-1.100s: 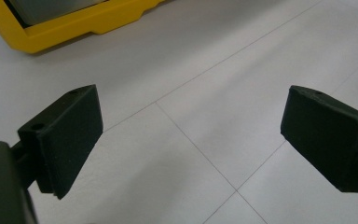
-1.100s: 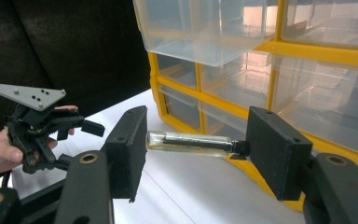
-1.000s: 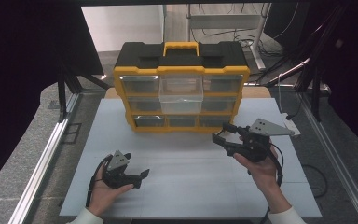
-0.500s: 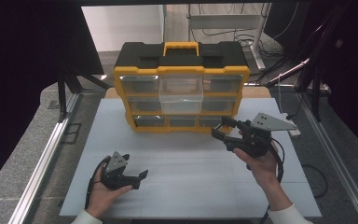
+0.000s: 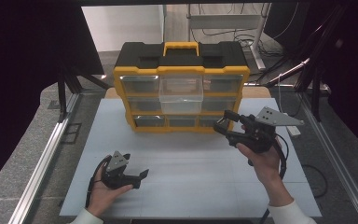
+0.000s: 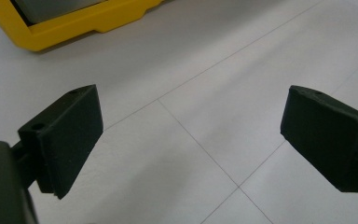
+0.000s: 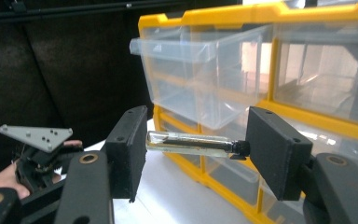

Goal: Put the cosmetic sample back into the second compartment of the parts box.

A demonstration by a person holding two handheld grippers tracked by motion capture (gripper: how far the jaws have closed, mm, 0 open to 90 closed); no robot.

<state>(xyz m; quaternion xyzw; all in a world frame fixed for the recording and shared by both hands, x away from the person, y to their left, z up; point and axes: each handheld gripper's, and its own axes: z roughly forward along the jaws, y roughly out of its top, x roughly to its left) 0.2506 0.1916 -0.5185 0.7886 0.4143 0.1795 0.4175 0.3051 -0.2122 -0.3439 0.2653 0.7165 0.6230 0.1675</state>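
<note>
Right gripper view: vial clamped endwise, seemingly just clear of organizer.

Free room and obstacles around the drawer cabinet. The cabinet stands at the far middle of the surface and blocks passage there. Its one pulled-out clear drawer juts forward from the cabinet's front, narrowing the room just before it. The right tool, holding a small glass vial, occupies the space close before the cabinet's lower right corner. The left tool sits well apart from the cabinet. Between the two, the surface before the cabinet lies open.
</note>
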